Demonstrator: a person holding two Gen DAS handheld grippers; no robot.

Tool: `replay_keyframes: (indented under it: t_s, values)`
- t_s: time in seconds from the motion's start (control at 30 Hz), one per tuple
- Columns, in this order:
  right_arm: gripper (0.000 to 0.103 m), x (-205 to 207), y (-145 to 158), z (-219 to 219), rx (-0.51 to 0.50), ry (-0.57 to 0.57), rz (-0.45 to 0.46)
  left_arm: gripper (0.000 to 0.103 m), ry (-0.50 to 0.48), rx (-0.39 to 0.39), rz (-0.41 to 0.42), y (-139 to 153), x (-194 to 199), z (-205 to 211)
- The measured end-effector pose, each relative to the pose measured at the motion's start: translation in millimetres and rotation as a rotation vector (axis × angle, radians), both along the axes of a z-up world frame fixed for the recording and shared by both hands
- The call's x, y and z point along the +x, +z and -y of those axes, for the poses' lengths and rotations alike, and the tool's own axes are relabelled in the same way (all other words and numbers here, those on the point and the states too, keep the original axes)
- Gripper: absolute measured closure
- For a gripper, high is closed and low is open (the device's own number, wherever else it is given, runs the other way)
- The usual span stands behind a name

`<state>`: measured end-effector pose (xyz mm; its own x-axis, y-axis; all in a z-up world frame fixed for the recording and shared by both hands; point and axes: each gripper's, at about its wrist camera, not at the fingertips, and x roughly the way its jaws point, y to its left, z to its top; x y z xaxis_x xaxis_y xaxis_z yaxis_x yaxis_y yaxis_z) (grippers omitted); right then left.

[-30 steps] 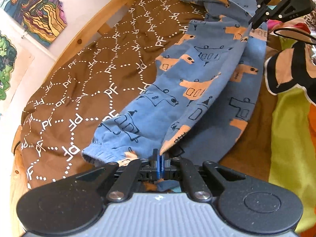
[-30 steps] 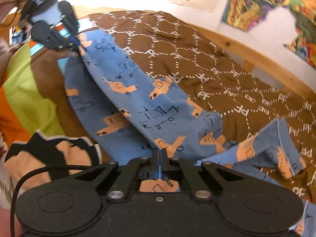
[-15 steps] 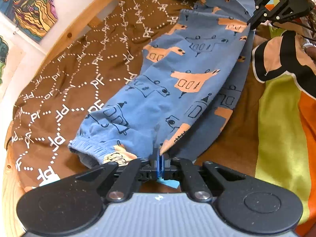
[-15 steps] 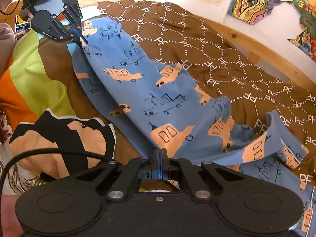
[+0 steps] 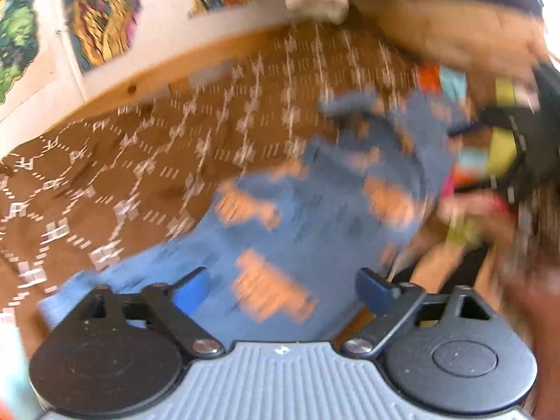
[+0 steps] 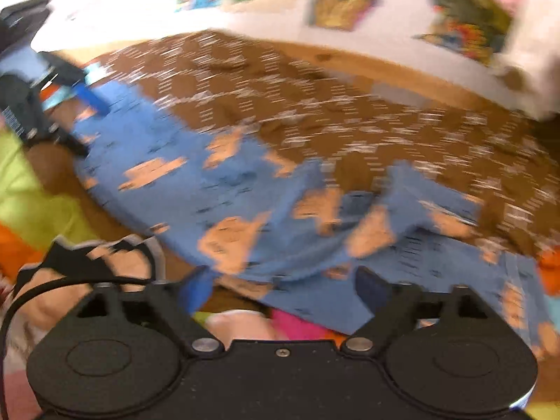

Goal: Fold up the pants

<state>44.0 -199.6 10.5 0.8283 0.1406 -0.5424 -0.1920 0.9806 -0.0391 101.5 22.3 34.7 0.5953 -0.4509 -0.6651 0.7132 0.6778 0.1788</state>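
Bedroom setting, both views heavily motion-blurred.

Bed: brown bedspread (image 5: 140,161) with white hexagon print, filling the middle of each frame; wooden bed frame (image 6: 402,70) along its far edge.

Wall: white, with colourful posters (image 6: 465,17) across the top of both views.

Pants (image 5: 315,217): blue, with orange printed shapes, lying loose on the bedspread. In the left wrist view they run from bottom centre toward the upper right. In the right wrist view they stretch from middle left to lower right, rumpled at the right end.

Left hand-held gripper (image 5: 285,285): jaws spread wide, blue pads either side of the cloth, gripping nothing. It also shows at the upper left of the right wrist view, beside the end of the pants.

Right hand-held gripper (image 6: 285,285): jaws spread wide, nothing between them; pants edge just beyond the pads.

Multicoloured blanket (image 6: 31,189): green and orange, at the left of the right wrist view, beside the pants.
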Motion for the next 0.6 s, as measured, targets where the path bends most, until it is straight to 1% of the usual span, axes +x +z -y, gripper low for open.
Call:
replay_keyframes:
  t_s: [0.03, 0.1, 0.2, 0.27, 0.3, 0.37, 0.4, 0.47, 0.5, 0.53, 0.57, 0.6]
  values:
    - [0.001, -4.0, 2.3, 7.5, 0.007, -0.052, 0.01, 0.004, 0.012, -0.046, 0.004, -3.4, 0.8, 14.9]
    - [0.001, -10.2, 4.8, 21.6, 0.025, -0.142, 0.02, 0.004, 0.031, -0.141, -0.014, -10.3, 4.4, 42.9]
    - [0.001, -19.7, 7.0, 49.0, 0.059, -0.279, 0.013, 0.0, 0.043, -0.3, -0.102, -21.6, 12.8, 78.4]
    - [0.001, -25.9, 8.4, 68.5, 0.079, -0.356, 0.012, 0.0, 0.039, -0.37, -0.148, -32.3, 15.0, 98.3]
    - [0.001, -27.5, 9.3, 76.7, 0.086, -0.38, 0.008, 0.0, 0.034, -0.385, -0.163, -37.7, 15.0, 107.3]
    - [0.001, -31.4, 10.7, 89.5, 0.086, -0.416, 0.0, 0.0, 0.032, -0.385, -0.181, -47.3, 14.6, 126.9]
    - [0.001, -31.5, 11.7, 95.3, 0.079, -0.426, -0.007, 0.0, 0.025, -0.373, -0.175, -50.4, 13.1, 135.6]
    - [0.001, -32.1, 13.5, 103.9, 0.06, -0.438, -0.01, 0.001, 0.017, -0.338, -0.137, -56.2, 10.2, 152.5]
    - [0.001, -30.9, 15.0, 106.6, 0.054, -0.44, -0.011, 0.005, 0.011, -0.321, -0.112, -57.9, 6.7, 157.7]
    - [0.001, -29.9, 16.3, 109.7, 0.049, -0.437, -0.014, 0.012, 0.006, -0.299, -0.089, -59.6, 4.9, 164.8]
    - [0.001, -27.3, 18.5, 111.8, 0.042, -0.428, -0.02, 0.016, 0.002, -0.274, -0.072, -61.0, 2.8, 171.3]
    - [0.001, -23.9, 20.4, 112.5, 0.03, -0.412, -0.023, 0.022, 0.001, -0.248, -0.055, -63.1, 1.8, 176.6]
